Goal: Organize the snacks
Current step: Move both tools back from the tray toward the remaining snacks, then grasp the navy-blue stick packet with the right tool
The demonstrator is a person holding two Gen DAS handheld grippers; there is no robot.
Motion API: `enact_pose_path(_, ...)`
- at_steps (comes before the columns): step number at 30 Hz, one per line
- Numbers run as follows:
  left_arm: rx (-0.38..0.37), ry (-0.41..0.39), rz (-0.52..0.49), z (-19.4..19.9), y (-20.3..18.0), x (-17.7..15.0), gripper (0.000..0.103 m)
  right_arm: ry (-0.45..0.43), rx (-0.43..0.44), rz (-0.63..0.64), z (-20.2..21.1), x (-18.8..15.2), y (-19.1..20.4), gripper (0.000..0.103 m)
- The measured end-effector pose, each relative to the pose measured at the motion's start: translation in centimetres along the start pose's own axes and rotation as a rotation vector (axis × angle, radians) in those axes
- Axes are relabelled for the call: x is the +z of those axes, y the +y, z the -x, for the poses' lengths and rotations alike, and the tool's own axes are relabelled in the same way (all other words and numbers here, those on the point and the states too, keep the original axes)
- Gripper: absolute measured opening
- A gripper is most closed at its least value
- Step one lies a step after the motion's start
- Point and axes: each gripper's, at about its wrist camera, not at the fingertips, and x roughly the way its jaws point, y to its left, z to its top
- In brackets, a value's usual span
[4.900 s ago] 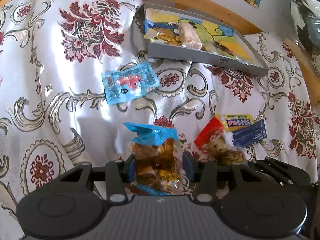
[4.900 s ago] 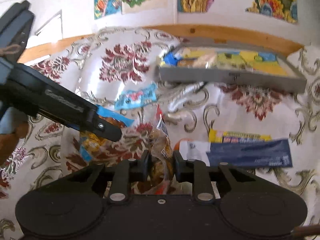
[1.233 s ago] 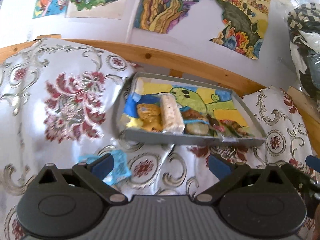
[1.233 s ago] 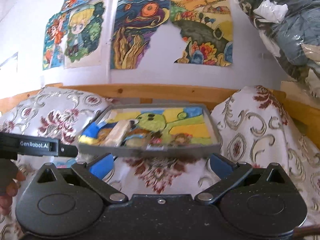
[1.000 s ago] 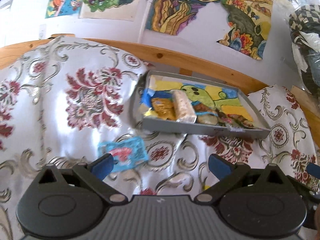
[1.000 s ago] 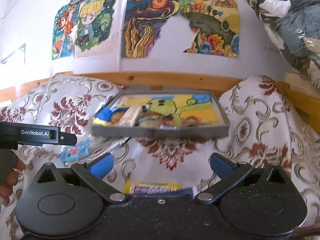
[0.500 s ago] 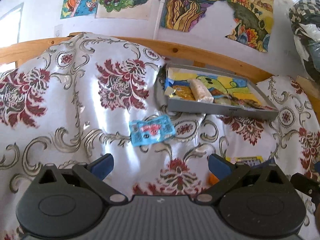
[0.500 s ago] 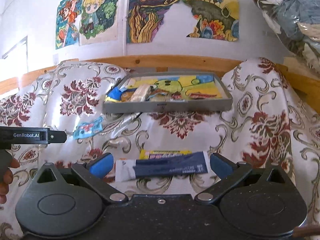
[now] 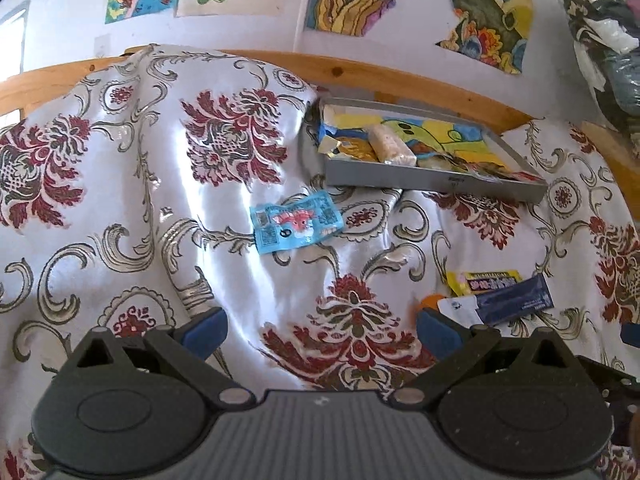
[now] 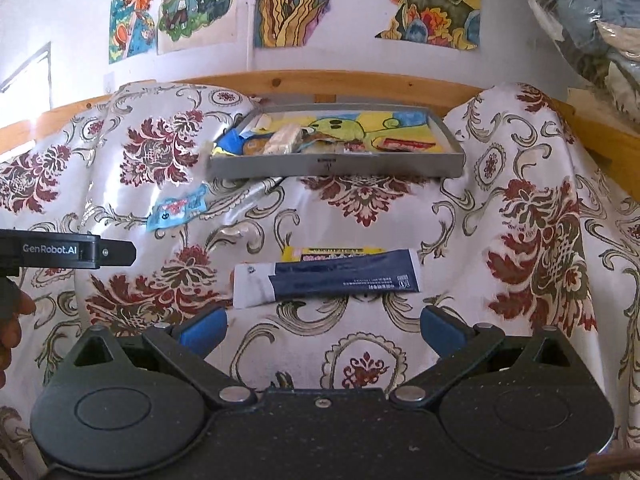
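Hovering released over the floral cloth (image 9: 132, 208), the left gripper (image 9: 320, 330) is holding nothing, its 2 blue-padded fingers (image 9: 204, 330) spread wide. In the left wrist view, a light blue snack packet (image 9: 296, 224) is lying flat on the cloth ahead of it, near the front wall of a grey tray (image 9: 432, 178). The tray is sitting farther back and is carrying a pale wrapped bar (image 9: 390, 148) beside a golden packet (image 9: 352, 150), with more wrappers to their right. To the right, a dark blue sachet (image 9: 508, 304) is lying partly over a yellow packet (image 9: 484, 280).

In the right wrist view, the right gripper (image 10: 323, 330) is likewise hanging released and empty, fingers (image 10: 202, 330) wide apart. The dark blue sachet (image 10: 328, 282) is lying just ahead of it, overlapping the yellow packet (image 10: 332, 254). The light blue snack packet (image 10: 176, 210) is resting to the left, between the sachet and the grey tray (image 10: 336, 166). The left gripper's black arm (image 10: 68, 254) is reaching in from the left edge, with part of a hand (image 10: 12, 320) below it.
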Motion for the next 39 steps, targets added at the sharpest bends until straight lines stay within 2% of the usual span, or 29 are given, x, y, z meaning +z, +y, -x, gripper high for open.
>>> enact_pose_path(17, -0.034, 0.021, -0.066, -0.5, -0.7, -0.9, 0.102, 0.071, 0.031, 0.066, -2.1, -0.7, 0.0, 0.102)
enact_pose_path(22, -0.036, 0.04, -0.077, -0.9, -0.8, -1.1, 0.102, 0.066, 0.057, 0.151, -3.2, -0.1, -0.7, 0.102)
enact_pose_path(26, -0.04, 0.071, -0.063, -1.4, -0.9, -0.7, 0.102, 0.039, 0.13, 0.225, -4.3, 0.7, -1.6, 0.102)
enact_pose_path(33, -0.041, 0.099, -0.073, -2.9, -1.8, -0.1, 0.102, 0.043, 0.242, 0.479, -7.2, 2.1, -1.9, 0.102)
enact_pose_path(36, -0.031, 0.111, -0.067, -3.5, -2.3, -0.1, 0.102, 0.047, 0.214, 0.58, -8.9, 2.4, -1.7, 0.102)
enact_pose_path(39, -0.018, 0.104, -0.07, -3.7, -2.9, 0.0, 0.102, 0.072, 0.229, 0.641, -10.7, 2.8, -2.0, 0.102)
